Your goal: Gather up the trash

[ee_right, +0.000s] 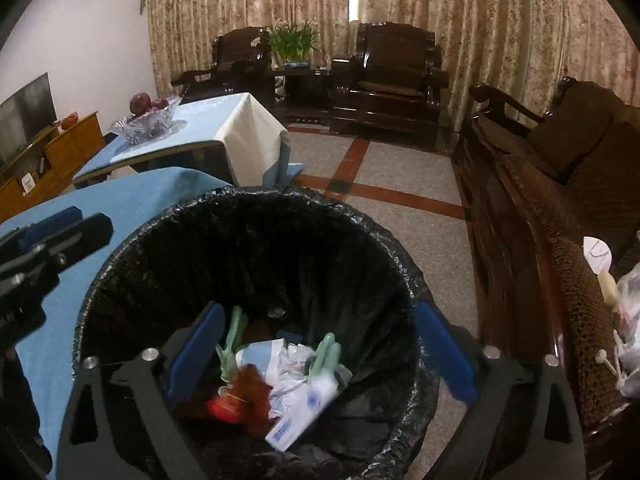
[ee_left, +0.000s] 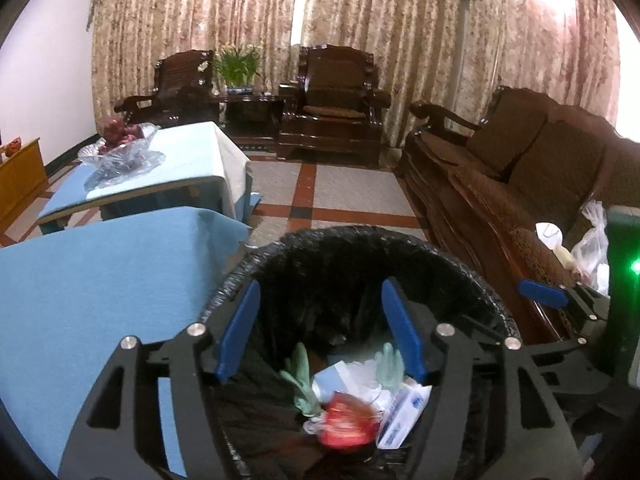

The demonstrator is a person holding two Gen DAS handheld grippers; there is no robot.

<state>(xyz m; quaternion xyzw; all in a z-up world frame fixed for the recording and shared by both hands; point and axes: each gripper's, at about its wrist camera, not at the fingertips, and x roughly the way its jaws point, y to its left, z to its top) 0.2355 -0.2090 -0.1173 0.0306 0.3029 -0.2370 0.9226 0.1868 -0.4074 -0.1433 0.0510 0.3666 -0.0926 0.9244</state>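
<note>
Both grippers hang over the round trash bin [ee_right: 248, 264], which is lined with a crinkled black plastic bag. The left gripper [ee_left: 320, 328] has its flat blue pads spread wide with nothing between them, and the right gripper [ee_right: 320, 354] is just as wide and also holds nothing.

The trash lies heaped at the bottom of the bin: a white cardboard box with blue print [ee_right: 304, 412], crumpled white paper [ee_right: 294, 362], limp pale green gloves [ee_right: 326, 354] and a red wrapper [ee_left: 346, 420], which is too blurred to say more about.

To the left, touching the bin's side, is a table under a smooth blue cloth [ee_left: 100, 280]. To the right runs a dark carved wooden sofa [ee_left: 500, 200] with a coarse woven brown mat; a thin white plastic bag [ee_left: 592, 248] sits on its near end.

Farther left, a second table [ee_right: 192, 132], draped in blue and cream cloth, carries a cut-glass bowl [ee_right: 150, 124] of round red fruit. The floor [ee_right: 400, 176] is speckled stone crossed by red tile strips. At the far wall, two dark wooden armchairs [ee_right: 394, 76] flank a leafy potted plant [ee_right: 292, 44], all before patterned pleated curtains [ee_right: 460, 12].
</note>
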